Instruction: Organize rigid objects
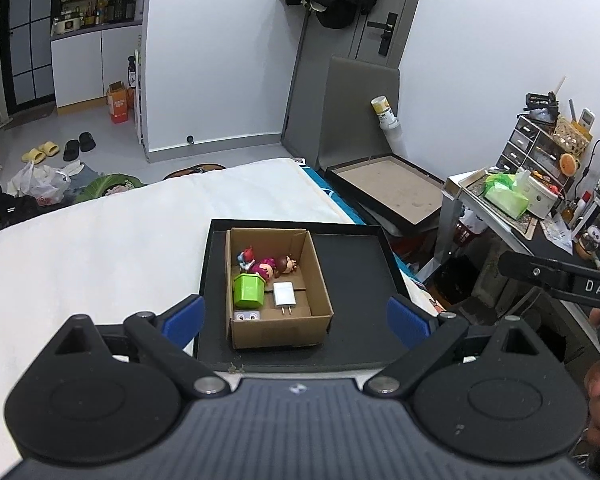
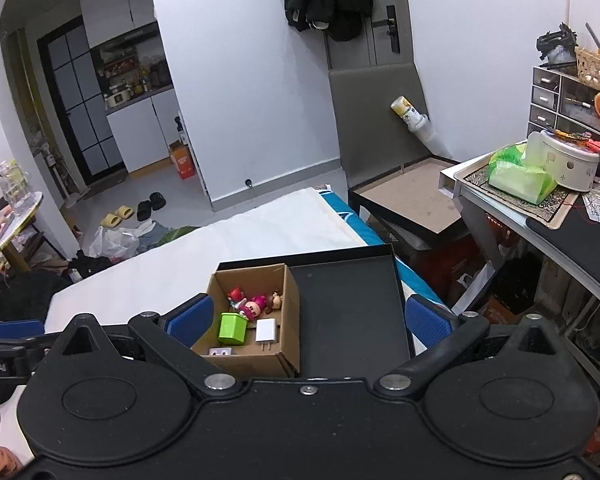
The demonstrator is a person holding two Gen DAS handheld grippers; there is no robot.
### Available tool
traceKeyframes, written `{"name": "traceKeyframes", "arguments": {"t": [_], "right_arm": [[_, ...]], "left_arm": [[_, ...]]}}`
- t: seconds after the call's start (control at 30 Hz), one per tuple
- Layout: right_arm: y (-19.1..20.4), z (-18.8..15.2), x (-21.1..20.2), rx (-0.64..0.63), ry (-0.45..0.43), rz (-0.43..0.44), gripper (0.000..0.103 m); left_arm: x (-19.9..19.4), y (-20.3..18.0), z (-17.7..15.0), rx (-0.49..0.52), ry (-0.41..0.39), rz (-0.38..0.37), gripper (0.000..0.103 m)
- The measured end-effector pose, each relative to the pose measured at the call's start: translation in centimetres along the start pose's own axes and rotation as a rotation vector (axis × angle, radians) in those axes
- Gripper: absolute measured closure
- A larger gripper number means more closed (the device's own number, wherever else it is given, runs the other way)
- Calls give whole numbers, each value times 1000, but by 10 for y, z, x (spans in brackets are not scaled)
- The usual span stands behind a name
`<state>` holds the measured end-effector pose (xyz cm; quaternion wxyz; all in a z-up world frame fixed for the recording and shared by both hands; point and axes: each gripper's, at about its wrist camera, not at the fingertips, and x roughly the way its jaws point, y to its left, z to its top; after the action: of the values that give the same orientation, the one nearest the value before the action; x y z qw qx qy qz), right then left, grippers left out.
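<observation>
A small cardboard box stands in the left part of a black tray on a white mattress. In it lie a green bin-shaped toy, a white charger plug, small figurines and a grey plug. My left gripper is open and empty, held above the tray's near edge. My right gripper is open and empty, above the box and tray. The green toy, charger and figurines show there too.
The white mattress stretches to the left. A larger open black box leans at the mattress's far right corner. A cluttered desk with a green bag and drawers stands right. The right gripper's body shows at the left view's right edge.
</observation>
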<state>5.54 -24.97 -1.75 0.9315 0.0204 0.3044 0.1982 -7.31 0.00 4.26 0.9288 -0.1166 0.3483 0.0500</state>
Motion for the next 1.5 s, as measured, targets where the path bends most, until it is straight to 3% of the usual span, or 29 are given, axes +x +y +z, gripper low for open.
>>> {"name": "traceKeyframes", "arguments": {"t": [0.7,1.5], "right_arm": [[-2,-11,-42,-14,-38,13,0],[-3,-12,-50,-22,-41,11,0]], "left_arm": [[-36,-10,-13,26,-44,1,6],[-48,-6,-16,27,-71,11,5]]}}
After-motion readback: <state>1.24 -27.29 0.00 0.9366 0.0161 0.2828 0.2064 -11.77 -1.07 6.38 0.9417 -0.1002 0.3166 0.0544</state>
